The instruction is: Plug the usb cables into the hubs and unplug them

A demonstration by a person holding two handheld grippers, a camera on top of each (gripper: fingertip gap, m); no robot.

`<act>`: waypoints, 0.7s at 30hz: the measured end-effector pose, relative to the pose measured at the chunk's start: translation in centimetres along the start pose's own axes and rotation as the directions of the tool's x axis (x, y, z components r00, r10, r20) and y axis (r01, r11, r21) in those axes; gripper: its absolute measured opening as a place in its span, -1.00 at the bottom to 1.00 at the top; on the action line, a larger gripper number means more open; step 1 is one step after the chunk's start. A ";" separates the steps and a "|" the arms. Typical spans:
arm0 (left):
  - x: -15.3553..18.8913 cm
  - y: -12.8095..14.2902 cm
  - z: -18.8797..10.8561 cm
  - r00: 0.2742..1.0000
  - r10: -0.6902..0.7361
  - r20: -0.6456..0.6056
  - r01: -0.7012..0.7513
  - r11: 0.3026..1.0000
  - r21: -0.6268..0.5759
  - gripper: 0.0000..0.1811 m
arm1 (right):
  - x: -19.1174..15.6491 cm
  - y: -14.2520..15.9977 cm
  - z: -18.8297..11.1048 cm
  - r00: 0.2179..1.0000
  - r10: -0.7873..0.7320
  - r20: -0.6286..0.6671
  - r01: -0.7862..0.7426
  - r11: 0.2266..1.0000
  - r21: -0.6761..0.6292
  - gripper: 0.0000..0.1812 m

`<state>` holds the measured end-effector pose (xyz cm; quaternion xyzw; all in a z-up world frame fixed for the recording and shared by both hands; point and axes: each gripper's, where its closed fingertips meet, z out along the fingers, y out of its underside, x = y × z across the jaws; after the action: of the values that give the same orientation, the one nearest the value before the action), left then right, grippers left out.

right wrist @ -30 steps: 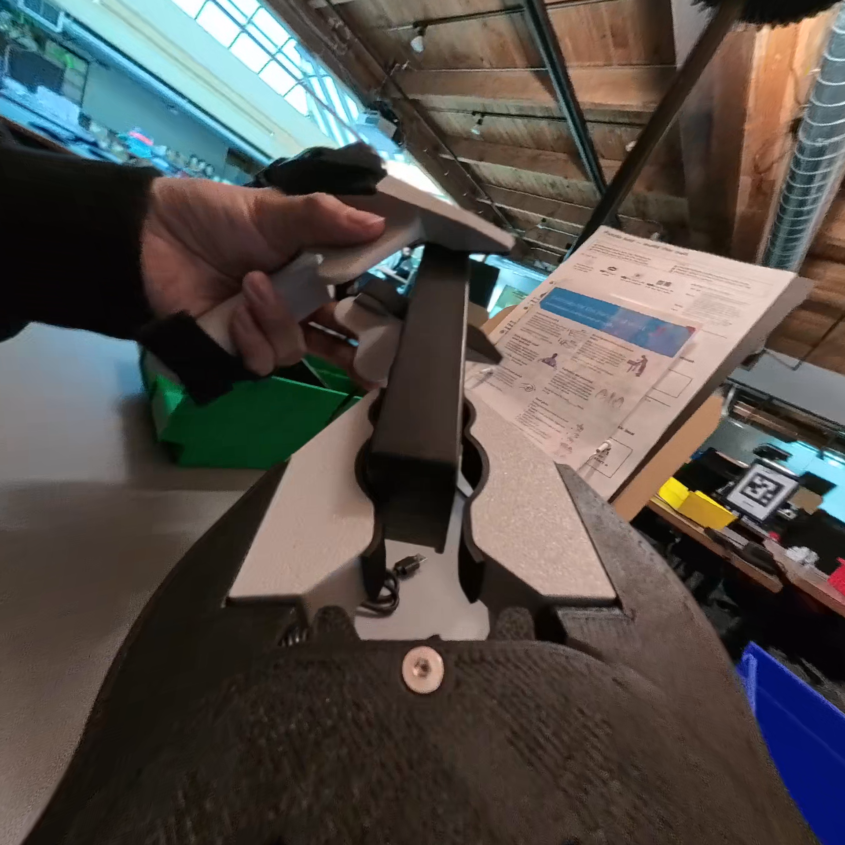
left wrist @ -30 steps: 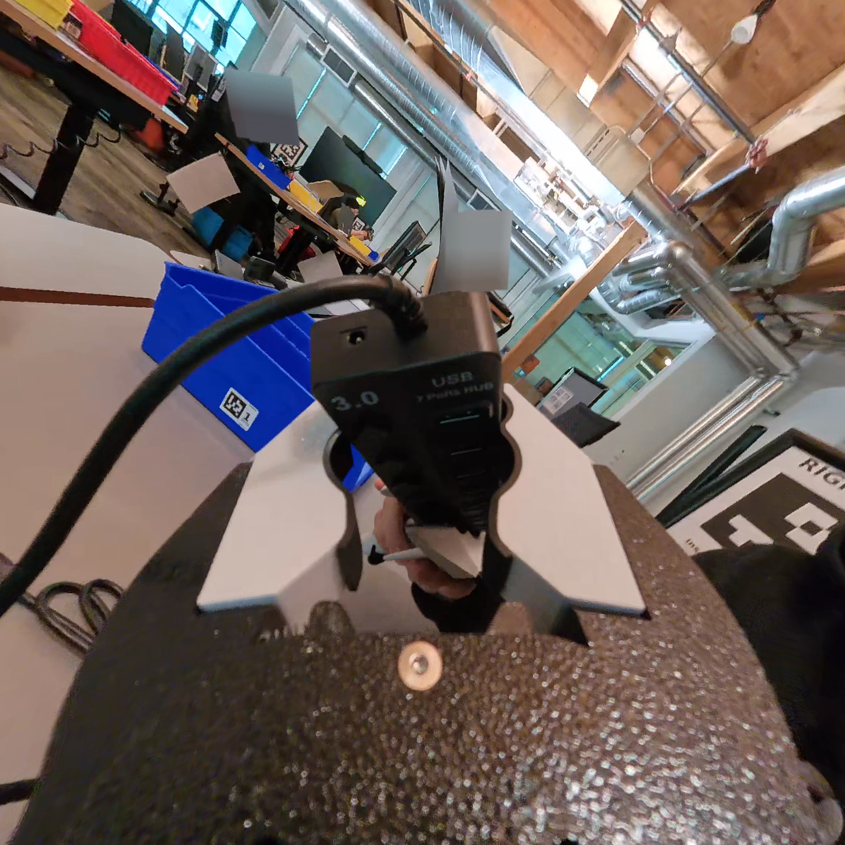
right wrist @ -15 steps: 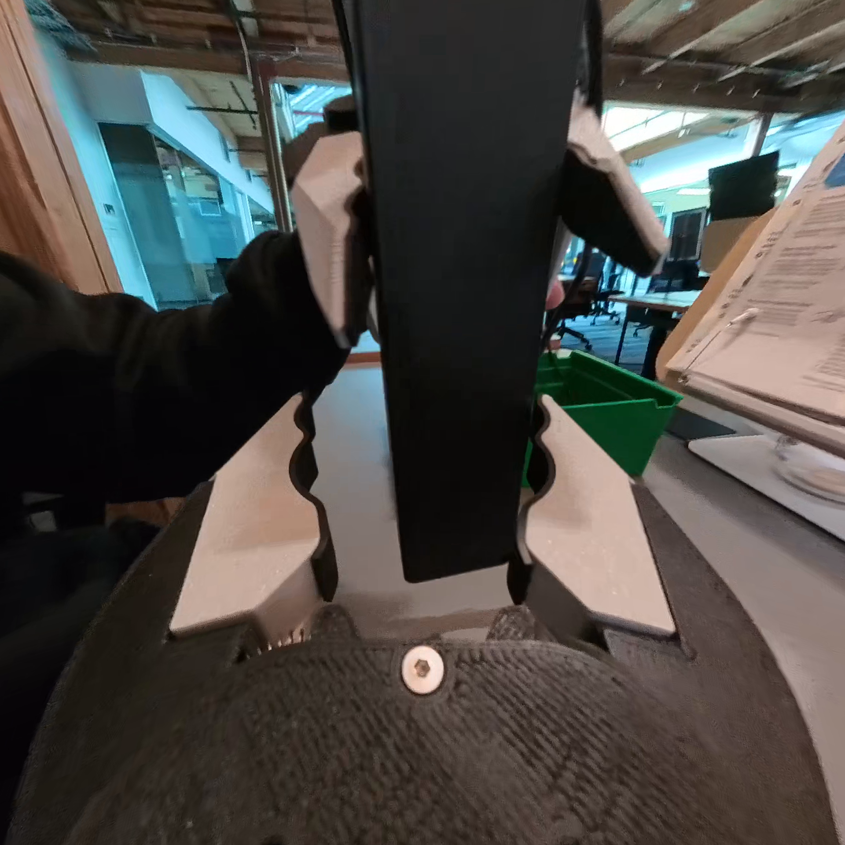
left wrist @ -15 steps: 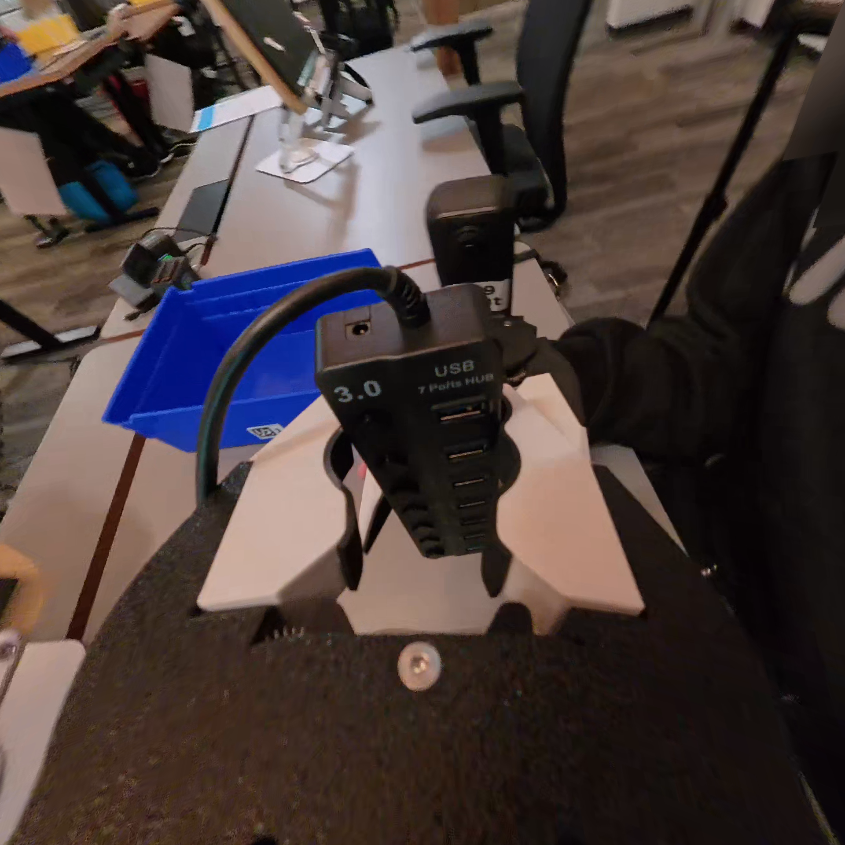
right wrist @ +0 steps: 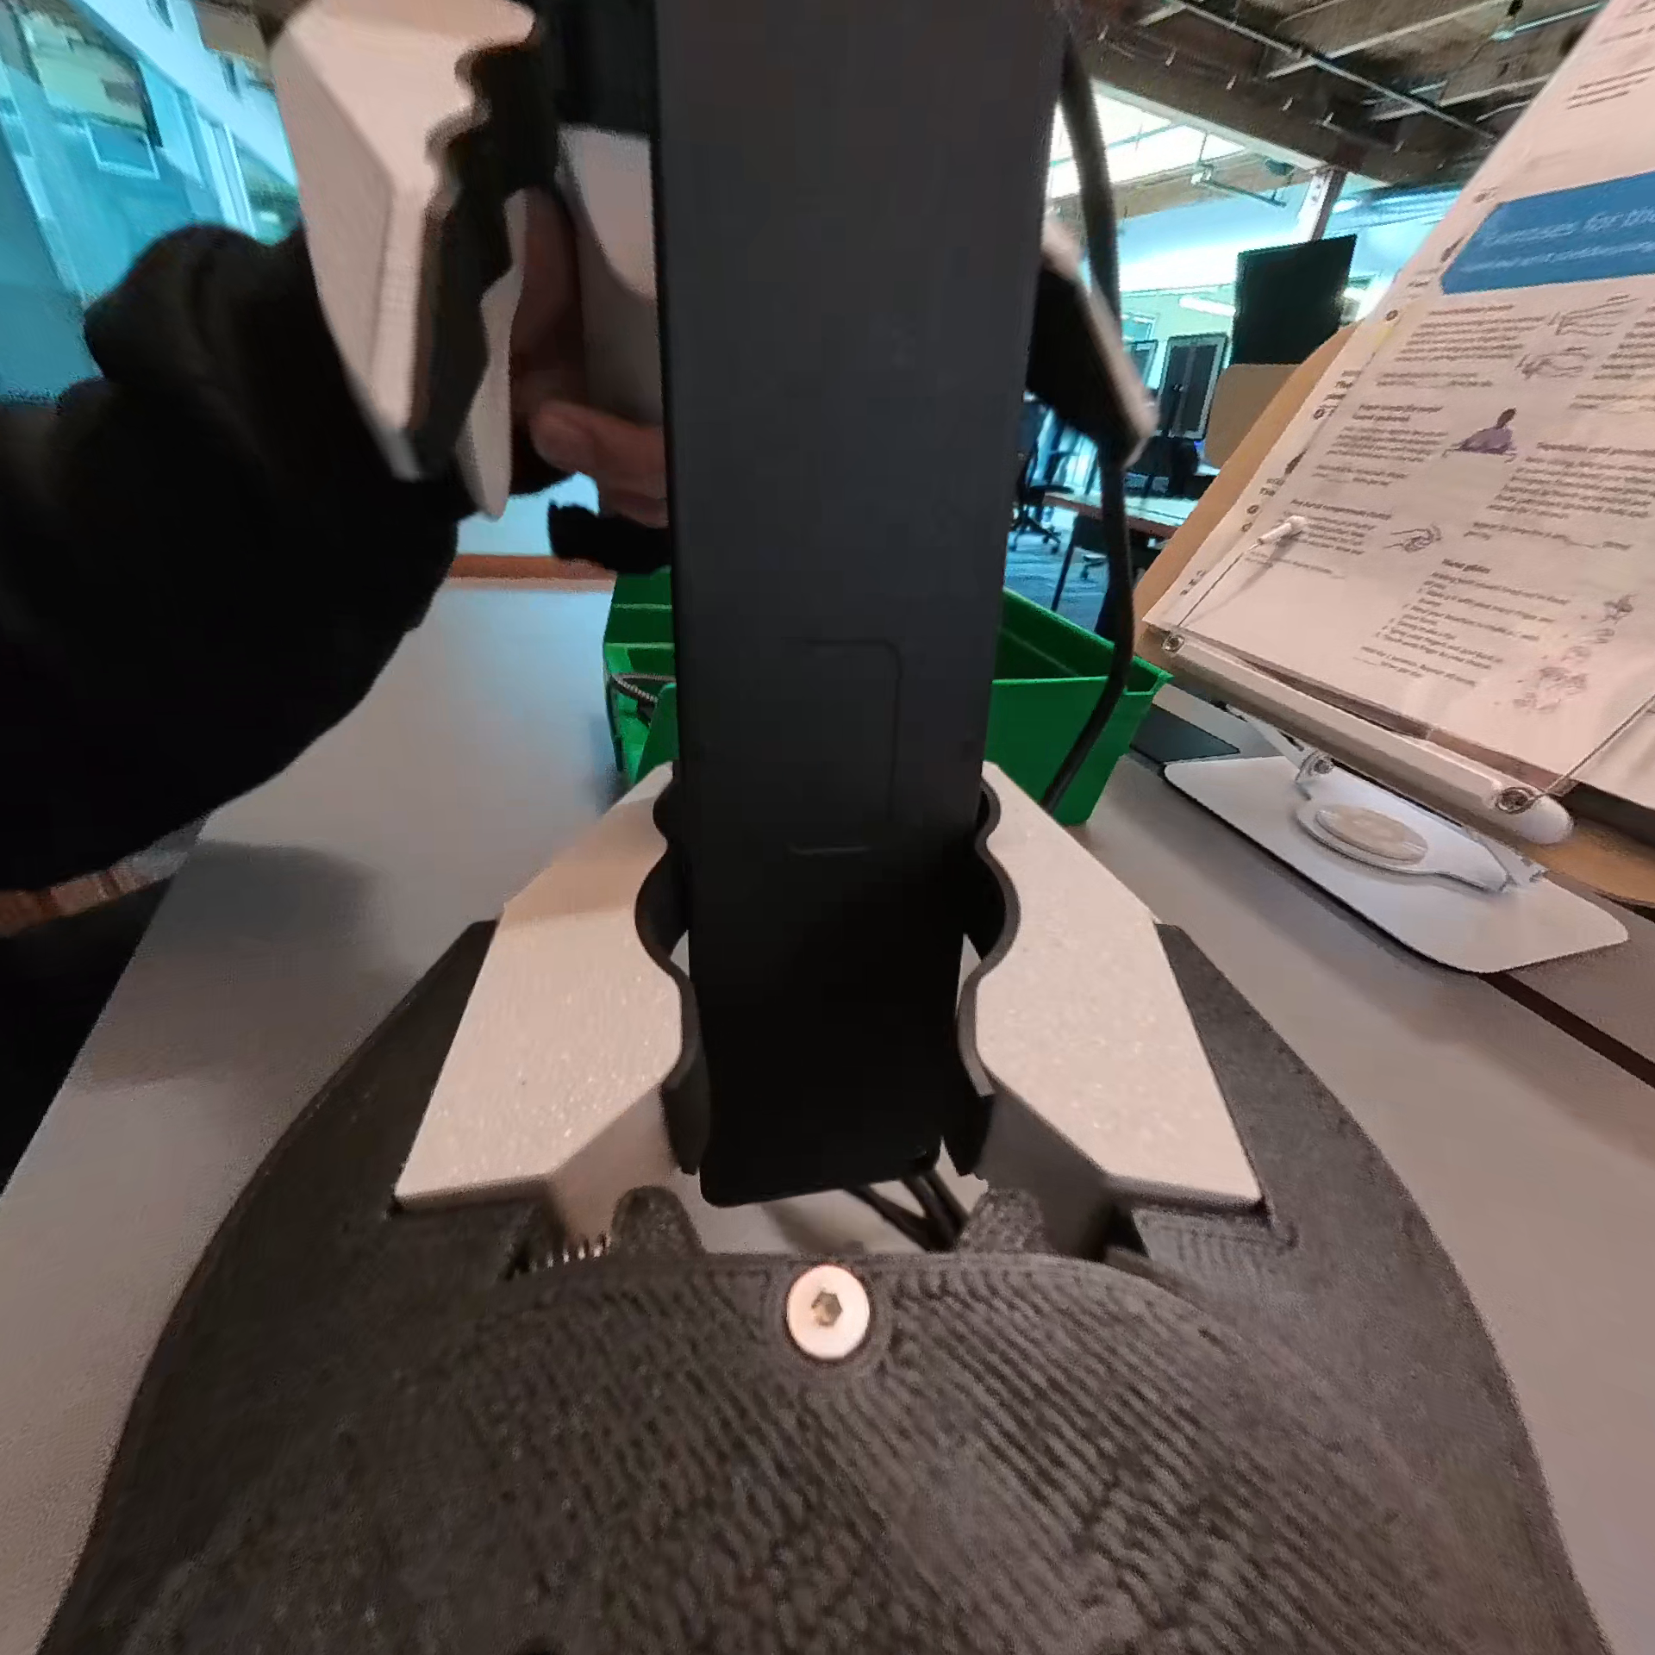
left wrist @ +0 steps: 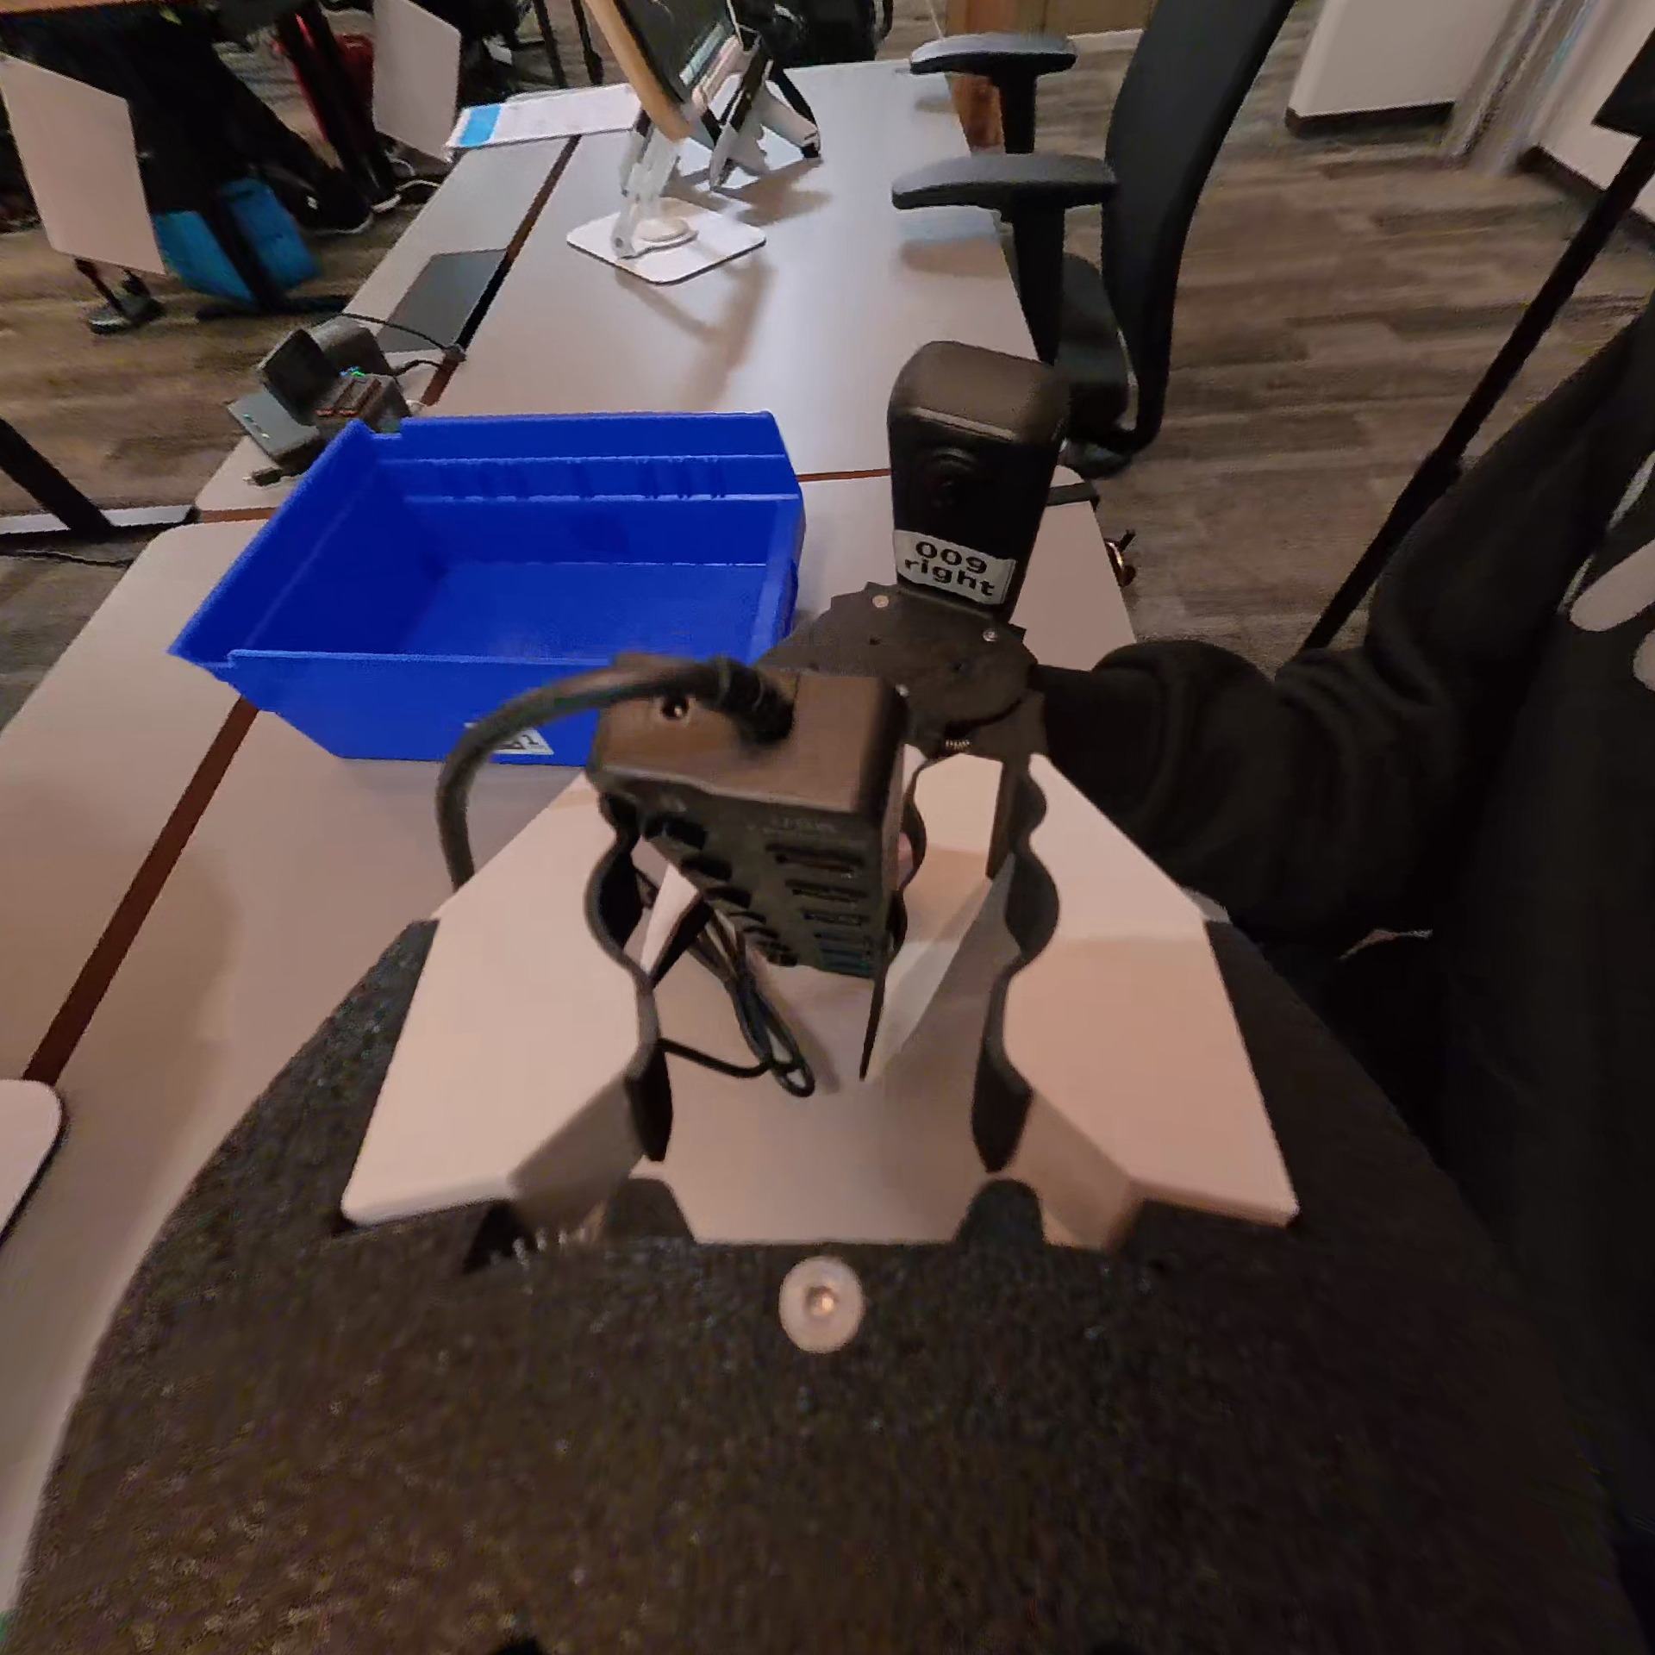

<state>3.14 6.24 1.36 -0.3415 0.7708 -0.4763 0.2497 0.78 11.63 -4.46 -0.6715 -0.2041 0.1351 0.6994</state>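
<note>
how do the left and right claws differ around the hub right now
The left claw is open, its fingers standing clear on either side of the hub. The right claw is shut on the hub, its fingers pressed against the hub's sides. The left claw faces the hub's port side, while the right claw faces its plain back. Both straddle the same hub above the table.

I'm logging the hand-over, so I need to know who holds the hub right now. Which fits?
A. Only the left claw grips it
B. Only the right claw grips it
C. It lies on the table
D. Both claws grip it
B: in the right wrist view the right claw pinches the hub on both sides, while the left claw stands open, wider than the hub.
</note>
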 end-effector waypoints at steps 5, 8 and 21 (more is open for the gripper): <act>-0.6 -0.8 -0.3 0.999 0.013 0.050 -0.013 1.000 0.001 -0.35 | -1.0 0.6 0.6 0.999 -0.014 0.036 0.016 0.999 -0.050 -0.34; -0.8 0.0 0.2 0.998 0.010 0.066 -0.006 0.998 -0.061 -0.35 | -1.1 1.7 0.9 0.999 0.013 0.036 -0.009 0.994 -0.109 -0.35; 1.2 0.5 2.9 0.992 0.125 0.014 -0.122 0.981 -0.148 -0.35 | -2.5 -0.8 1.4 0.984 0.136 0.115 -0.139 0.990 0.023 -0.13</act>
<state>4.32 3.82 -0.39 -0.3159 0.8205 -0.3979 0.2621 -2.16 11.64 -3.89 -0.6643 -0.1942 0.2238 0.6862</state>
